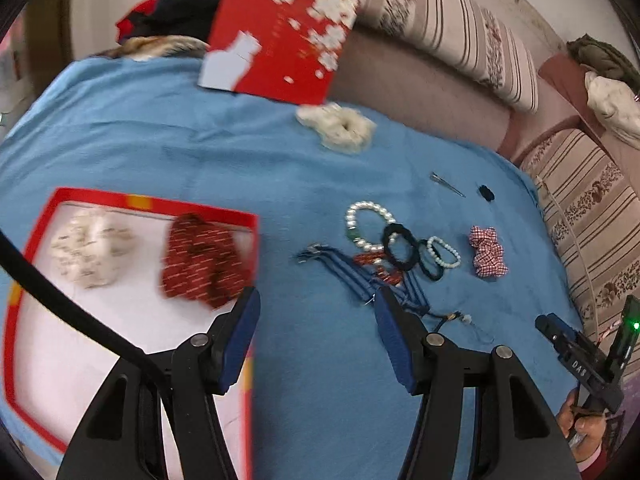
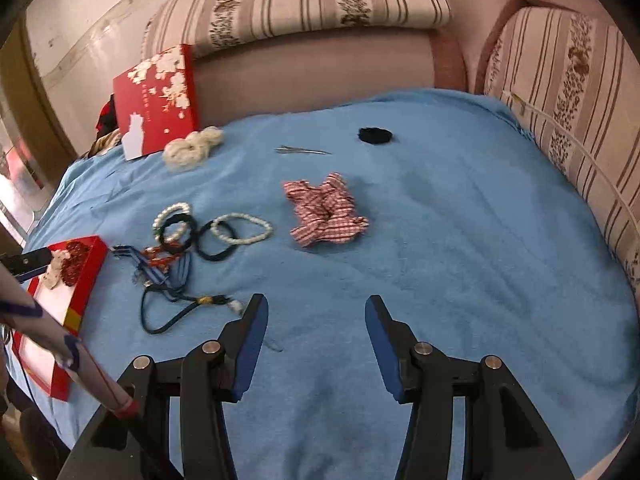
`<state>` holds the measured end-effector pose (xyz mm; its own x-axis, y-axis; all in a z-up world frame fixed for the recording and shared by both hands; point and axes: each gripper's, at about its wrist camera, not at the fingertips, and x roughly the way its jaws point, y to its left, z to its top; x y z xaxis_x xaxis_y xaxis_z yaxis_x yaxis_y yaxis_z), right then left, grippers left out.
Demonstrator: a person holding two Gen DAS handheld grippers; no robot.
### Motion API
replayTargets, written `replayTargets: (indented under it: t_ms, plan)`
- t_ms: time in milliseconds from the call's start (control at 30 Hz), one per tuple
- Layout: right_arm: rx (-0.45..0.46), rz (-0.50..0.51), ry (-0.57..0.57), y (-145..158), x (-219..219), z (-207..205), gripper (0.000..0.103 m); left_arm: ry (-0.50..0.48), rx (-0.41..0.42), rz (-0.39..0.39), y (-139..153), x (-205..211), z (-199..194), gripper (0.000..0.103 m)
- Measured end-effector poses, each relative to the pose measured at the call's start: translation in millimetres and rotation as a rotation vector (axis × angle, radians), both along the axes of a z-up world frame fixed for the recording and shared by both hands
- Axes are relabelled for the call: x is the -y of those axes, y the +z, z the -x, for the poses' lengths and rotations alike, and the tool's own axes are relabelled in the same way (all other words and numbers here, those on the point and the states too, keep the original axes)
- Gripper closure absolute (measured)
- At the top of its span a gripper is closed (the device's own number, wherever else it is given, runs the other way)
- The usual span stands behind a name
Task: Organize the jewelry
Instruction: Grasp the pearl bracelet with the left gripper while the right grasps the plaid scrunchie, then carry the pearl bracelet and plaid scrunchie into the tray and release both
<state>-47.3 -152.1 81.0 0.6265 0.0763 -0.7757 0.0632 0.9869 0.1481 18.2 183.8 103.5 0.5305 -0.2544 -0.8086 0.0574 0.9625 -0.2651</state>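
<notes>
A red-rimmed box [image 1: 156,203] with a white floor lies on the blue cloth at the left; it holds a cream scrunchie [image 1: 92,246] and a dark red scrunchie [image 1: 202,264]. My left gripper [image 1: 316,300] is open and empty, just right of the box. Right of it lie a pearl bracelet [image 1: 370,224], black hair ties [image 1: 400,246], a blue cord necklace [image 1: 360,276] and a checked red scrunchie [image 1: 488,256]. My right gripper [image 2: 316,308] is open and empty over bare cloth, in front of the checked scrunchie [image 2: 326,210] and the hair ties [image 2: 216,240]. The box [image 2: 86,276] shows at its left.
The red box lid [image 1: 280,36] leans on the sofa back, a cream scrunchie [image 1: 340,126] in front of it. A metal hair clip [image 1: 446,184] and a small black tie [image 1: 486,192] lie farther back. Striped cushions [image 2: 304,0] bound the cloth behind and at the right.
</notes>
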Motion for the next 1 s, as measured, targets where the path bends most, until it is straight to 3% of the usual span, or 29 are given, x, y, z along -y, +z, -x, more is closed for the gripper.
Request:
replayTargets:
  t_ms: [400,567,767,800,833,867,900,1000]
  plan:
    - [-0.021,-0.026,-0.003,-30,18,-82,0.046,-0.028,-0.137,0.035,-55,53,-117,0.045]
    - [-0.051,-0.024,-0.006,-48,20,-109,0.046,-0.059,-0.178,-0.009,-77,64,-144,0.045]
    - [-0.082,-0.033,0.000,-65,20,-124,0.046,-0.124,-0.164,-0.065,-85,83,-151,0.045]
    - [-0.086,-0.035,0.002,-67,19,-126,0.046,-0.136,-0.158,-0.082,-86,87,-151,0.047]
    - [-0.086,-0.034,0.002,-68,19,-127,0.052,-0.146,-0.149,-0.103,-86,90,-150,0.062]
    - [-0.084,-0.031,0.001,-69,18,-127,0.062,-0.156,-0.142,-0.135,-87,95,-149,0.087]
    - [-0.089,-0.034,0.005,-71,17,-128,0.079,-0.157,-0.137,-0.161,-88,98,-148,0.095]
    - [-0.082,-0.043,0.007,-66,15,-127,0.090,-0.154,-0.140,-0.106,-81,95,-145,0.094]
